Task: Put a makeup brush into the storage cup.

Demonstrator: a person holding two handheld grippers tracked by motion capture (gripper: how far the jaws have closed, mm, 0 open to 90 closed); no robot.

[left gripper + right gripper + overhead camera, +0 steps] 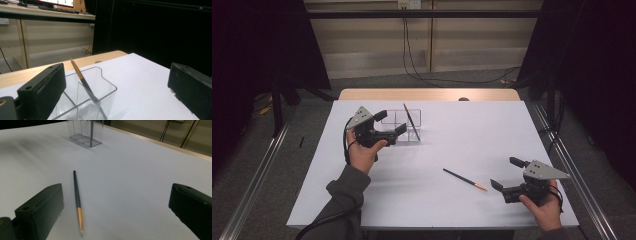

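Observation:
A clear plastic holder (414, 112) with several compartments stands on the white tabletop at the back left. A dark pencil with an orange end (411, 120) leans inside it, orange end up. My left gripper (392, 122) hovers just left of the holder, jaws open and empty. In the left gripper view the holder (107, 86) and leaning pencil (82, 77) sit close ahead between the open jaws (117, 77). A second pencil (464, 179) lies flat on the table. My right gripper (505, 173) rests open just right of it. This pencil (77, 195) lies near the left jaw in the right gripper view.
The white sheet (452, 140) covers most of the table, with a wooden strip (427, 94) at the far edge. Metal rails (562, 150) run along both sides. Black curtains hang left and right, and cables (412, 65) trail on the floor behind.

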